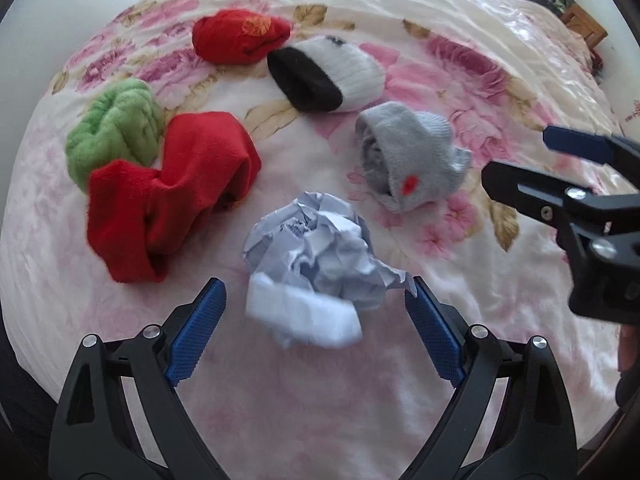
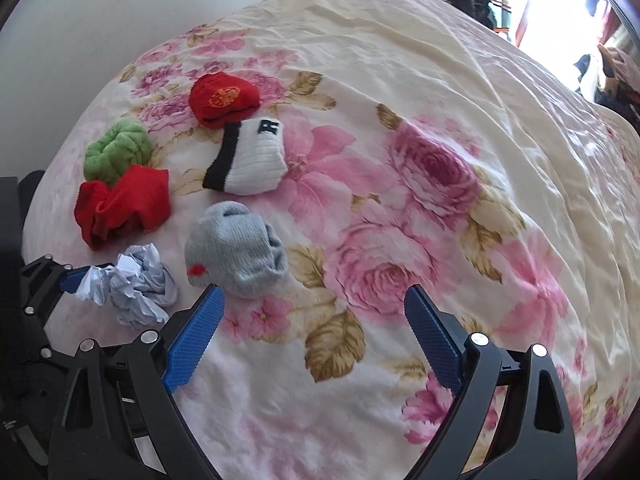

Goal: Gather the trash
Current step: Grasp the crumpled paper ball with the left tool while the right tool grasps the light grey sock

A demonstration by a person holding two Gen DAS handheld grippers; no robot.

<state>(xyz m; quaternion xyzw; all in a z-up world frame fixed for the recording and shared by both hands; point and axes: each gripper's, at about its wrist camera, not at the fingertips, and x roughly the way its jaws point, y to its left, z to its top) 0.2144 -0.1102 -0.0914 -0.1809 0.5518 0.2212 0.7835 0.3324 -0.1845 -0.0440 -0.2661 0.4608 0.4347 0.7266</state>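
From the left, my left gripper (image 1: 316, 312) stands wide apart around the crumpled paper (image 1: 316, 256) on the floral bedspread (image 1: 400, 380), not yet pinching it. My right gripper (image 2: 316, 320) gapes empty near the grey sock (image 2: 236, 252); nothing looks collected.

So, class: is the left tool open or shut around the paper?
Open. The left tool has its blue pads wide apart on either side of the crumpled paper, neither pressing it.

A bed (image 2: 460, 92) with a cream, rose-printed cover fills the room. A plain white wall (image 2: 120, 12) stands behind it. Bright daylight pours through a window (image 2: 560, 4).
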